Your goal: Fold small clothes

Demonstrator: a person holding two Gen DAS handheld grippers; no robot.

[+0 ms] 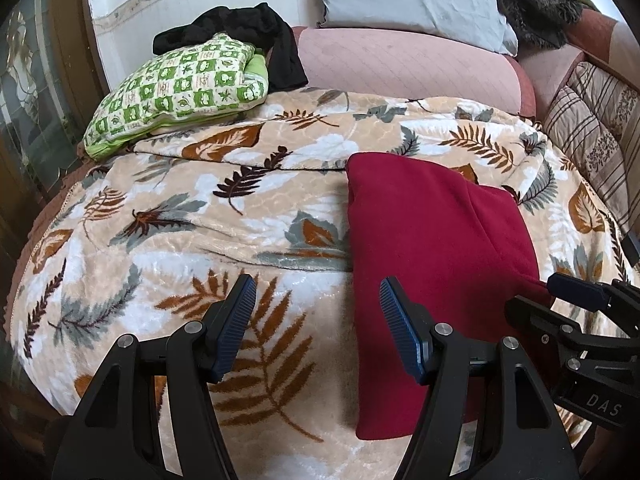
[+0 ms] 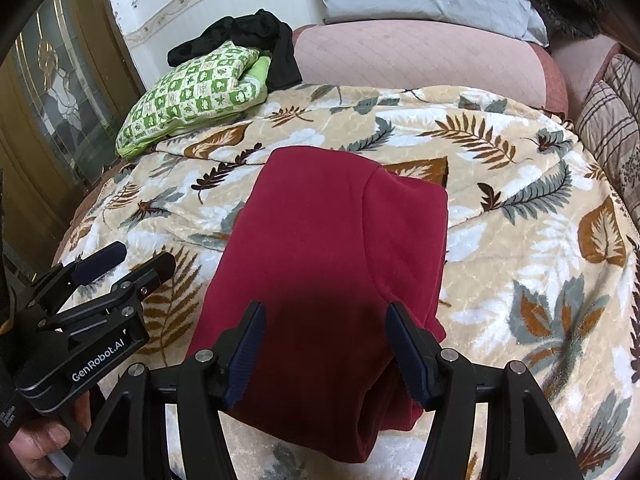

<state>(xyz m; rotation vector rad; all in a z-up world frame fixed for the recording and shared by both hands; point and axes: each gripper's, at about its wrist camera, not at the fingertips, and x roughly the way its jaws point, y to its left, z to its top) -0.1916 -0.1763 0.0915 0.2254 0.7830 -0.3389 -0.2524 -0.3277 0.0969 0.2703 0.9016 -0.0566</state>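
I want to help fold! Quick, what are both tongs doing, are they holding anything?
Left tongs: open, holding nothing, over the leaf blanket.
Right tongs: open, holding nothing, above the red garment.

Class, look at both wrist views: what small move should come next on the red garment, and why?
Probably lower the right tongs onto the near edge of the red garment and close. Both tongs stand open and hold nothing, the garment lies folded lengthwise on the leaf-print blanket, and the left tongs hover beside it.
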